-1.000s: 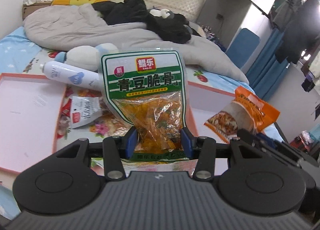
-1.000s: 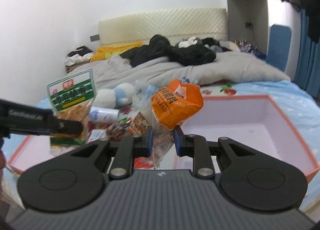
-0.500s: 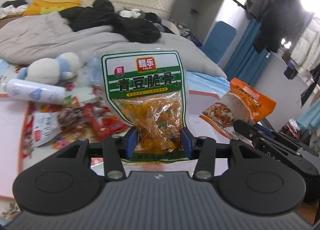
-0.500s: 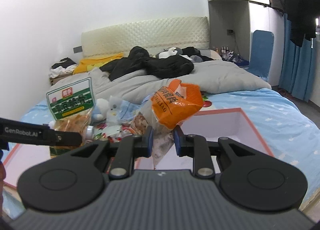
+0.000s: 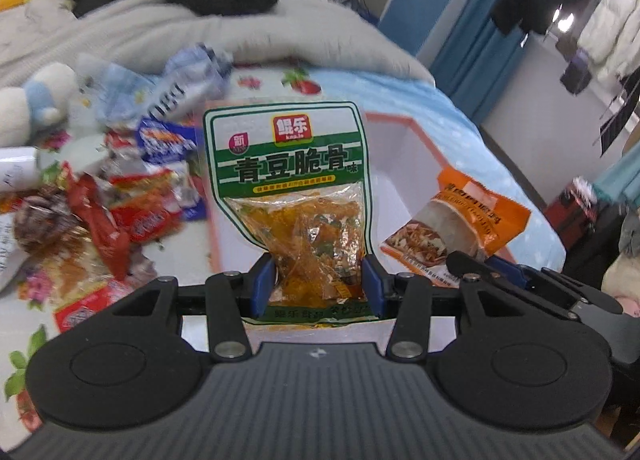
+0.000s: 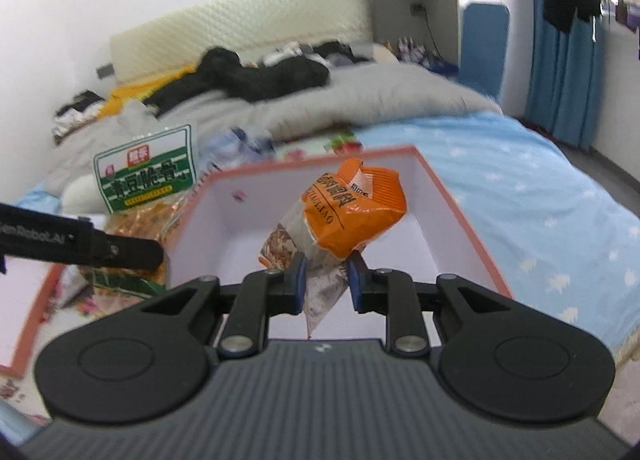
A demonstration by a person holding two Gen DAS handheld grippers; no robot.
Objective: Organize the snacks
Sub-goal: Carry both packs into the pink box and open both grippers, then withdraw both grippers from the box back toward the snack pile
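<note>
Green snack pouch (image 5: 286, 179) held upright in the left gripper (image 5: 318, 288), jaws clamped on its lower part, the blue pads pressing both side edges; the pouch hangs over the near-left corner of the pink-rimmed box (image 5: 404, 131), above its rim; orange snack pouch (image 6: 354, 207) held tilted in the right gripper (image 6: 326, 284), jaws clamped on its clear lower end, the orange top leaning right; this pouch sits over the box interior (image 6: 256, 215), whose white floor shows bare around it on all sides; box walls stand clear of both pouches; the two grippers are near each other but apart; loose snack packets (image 5: 132, 195) lie heaped on the bed (image 6: 520, 187) just left of the box edge; a plush toy (image 5: 28, 103) and grey duvet (image 5: 240, 31) lie beyond; blue sheet right of the box is open.
</note>
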